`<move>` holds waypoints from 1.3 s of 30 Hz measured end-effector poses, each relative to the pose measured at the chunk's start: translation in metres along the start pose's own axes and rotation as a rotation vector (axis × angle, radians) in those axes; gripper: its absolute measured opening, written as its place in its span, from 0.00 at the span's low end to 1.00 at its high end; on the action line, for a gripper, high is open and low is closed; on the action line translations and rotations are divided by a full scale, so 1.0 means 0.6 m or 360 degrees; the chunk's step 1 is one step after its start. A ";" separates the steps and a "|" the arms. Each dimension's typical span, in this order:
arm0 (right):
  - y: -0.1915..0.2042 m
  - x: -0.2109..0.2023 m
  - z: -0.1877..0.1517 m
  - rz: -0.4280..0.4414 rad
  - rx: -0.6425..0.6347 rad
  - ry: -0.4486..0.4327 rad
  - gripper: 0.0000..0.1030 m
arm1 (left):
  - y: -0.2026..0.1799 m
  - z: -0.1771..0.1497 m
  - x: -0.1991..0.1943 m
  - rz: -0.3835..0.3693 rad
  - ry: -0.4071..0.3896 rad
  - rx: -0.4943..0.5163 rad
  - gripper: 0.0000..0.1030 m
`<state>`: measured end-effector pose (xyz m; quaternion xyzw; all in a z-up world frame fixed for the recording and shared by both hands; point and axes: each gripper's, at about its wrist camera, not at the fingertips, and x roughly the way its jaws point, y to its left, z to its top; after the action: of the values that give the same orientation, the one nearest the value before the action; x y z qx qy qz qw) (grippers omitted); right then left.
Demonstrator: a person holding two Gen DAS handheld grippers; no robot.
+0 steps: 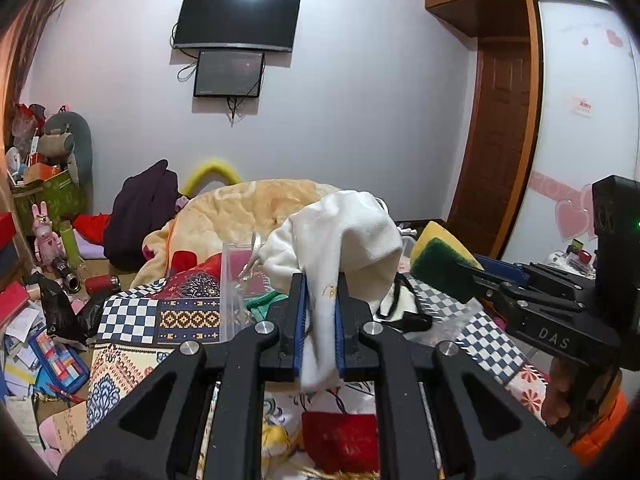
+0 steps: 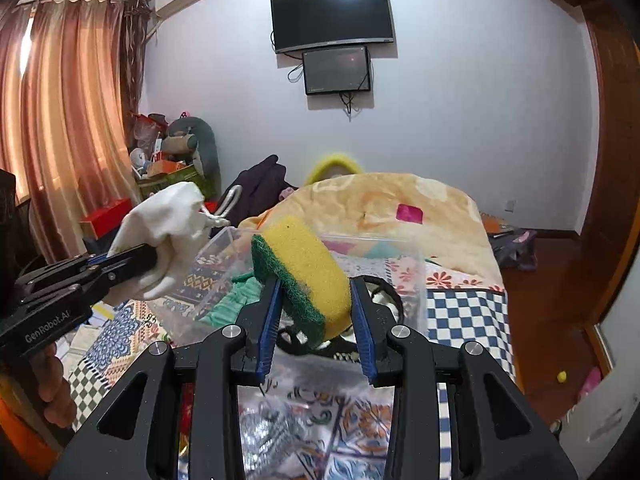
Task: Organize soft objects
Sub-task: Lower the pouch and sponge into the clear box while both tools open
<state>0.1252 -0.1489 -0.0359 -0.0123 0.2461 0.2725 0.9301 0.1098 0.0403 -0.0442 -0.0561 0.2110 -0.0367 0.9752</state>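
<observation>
While above the clear bin (image 2: 404, 264), left tongs (image 1: 320, 312) pinching white cloth (image 1: 336, 232), right tongs (image 2: 316, 312) pinching sponge (image 2: 304, 276).

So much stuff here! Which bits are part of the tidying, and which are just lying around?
Part of the job:
- white cloth pouch, held in the left gripper
- yellow-green sponge, held in the right gripper
- clear plastic box

Just lying about:
- wall screen
- grey plush toy
- dark jacket

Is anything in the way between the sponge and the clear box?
Nothing visible. The right gripper holds the sponge right above the clear box, whose top is open. The white pouch hangs off to the left.
</observation>
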 end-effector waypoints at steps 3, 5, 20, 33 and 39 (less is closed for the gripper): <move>-0.001 0.016 0.000 0.0001 0.0010 0.0024 0.30 | 0.006 0.001 0.029 0.0001 0.0050 -0.0021 0.11; -0.003 0.026 0.000 0.0004 0.0015 0.0046 0.30 | 0.010 -0.002 0.046 0.0013 0.0081 -0.0023 0.11; -0.002 0.090 -0.014 -0.0016 0.0015 0.0247 0.30 | 0.023 -0.025 0.143 0.0032 0.0304 -0.0018 0.11; -0.012 0.090 -0.015 -0.0036 0.0017 0.0290 0.43 | 0.014 -0.026 0.129 0.0089 0.0274 0.0028 0.47; -0.018 0.067 -0.012 -0.0041 0.0022 0.0242 0.63 | 0.009 -0.017 0.091 0.0077 0.0196 0.0056 0.59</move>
<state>0.1570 -0.1390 -0.0622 -0.0297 0.3178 0.2571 0.9122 0.1555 0.0391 -0.0766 -0.0316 0.2712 -0.0203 0.9618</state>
